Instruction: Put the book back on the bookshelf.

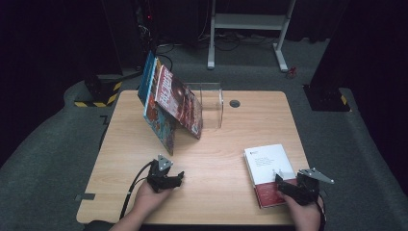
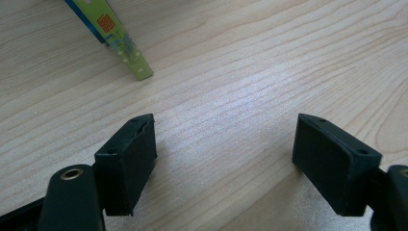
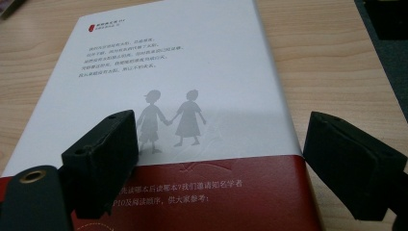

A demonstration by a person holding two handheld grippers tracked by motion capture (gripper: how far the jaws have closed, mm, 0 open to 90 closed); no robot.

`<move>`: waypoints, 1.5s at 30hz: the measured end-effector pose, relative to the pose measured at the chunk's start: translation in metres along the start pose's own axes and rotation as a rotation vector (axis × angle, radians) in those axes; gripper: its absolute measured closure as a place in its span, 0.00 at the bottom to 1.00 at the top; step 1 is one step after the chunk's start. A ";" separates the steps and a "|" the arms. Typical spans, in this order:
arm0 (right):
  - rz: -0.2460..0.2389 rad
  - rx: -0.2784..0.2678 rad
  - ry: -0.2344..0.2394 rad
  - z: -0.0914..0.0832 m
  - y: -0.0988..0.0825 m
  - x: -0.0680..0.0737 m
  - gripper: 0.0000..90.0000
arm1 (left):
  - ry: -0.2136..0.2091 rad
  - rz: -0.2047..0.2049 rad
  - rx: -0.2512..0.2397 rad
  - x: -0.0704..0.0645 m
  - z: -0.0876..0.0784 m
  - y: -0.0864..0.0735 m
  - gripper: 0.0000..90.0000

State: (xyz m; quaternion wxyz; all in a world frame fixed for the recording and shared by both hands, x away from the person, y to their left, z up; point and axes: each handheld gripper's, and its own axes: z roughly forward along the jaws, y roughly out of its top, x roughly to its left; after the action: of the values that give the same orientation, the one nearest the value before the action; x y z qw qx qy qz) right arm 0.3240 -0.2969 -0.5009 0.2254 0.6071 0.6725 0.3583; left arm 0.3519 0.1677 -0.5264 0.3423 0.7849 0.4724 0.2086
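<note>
A white book with a red lower band [image 1: 267, 166] lies flat near the table's front right corner. In the right gripper view its cover [image 3: 192, 72] carries text and two small grey figures. My right gripper [image 1: 280, 182] [image 3: 216, 159] hovers low over the book's near end, open. One jaw is above the cover, the other is past the book's right edge, and neither pad touches it. My left gripper [image 1: 179, 179] [image 2: 223, 149] rests open at the front left over bare wood, holding nothing. Several colourful books [image 1: 168, 103] lean together at the back.
A clear acrylic stand [image 1: 214, 103] is behind the leaning books; a corner of one green-blue book [image 2: 126, 48] shows in the left gripper view. A round cable hole [image 1: 235, 103] sits in the wooden table [image 1: 226, 144]. A white desk frame [image 1: 248, 21] stands beyond.
</note>
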 end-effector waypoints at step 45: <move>-0.108 0.049 0.176 0.014 -0.003 0.076 0.14 | -0.009 0.012 0.000 -0.002 -0.002 0.000 0.31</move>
State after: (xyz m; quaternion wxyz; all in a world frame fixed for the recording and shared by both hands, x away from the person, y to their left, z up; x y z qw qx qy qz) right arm 0.3201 -0.2197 -0.5019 0.1693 0.5415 0.7301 0.3810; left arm 0.3500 0.1662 -0.5252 0.3432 0.7886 0.4663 0.2071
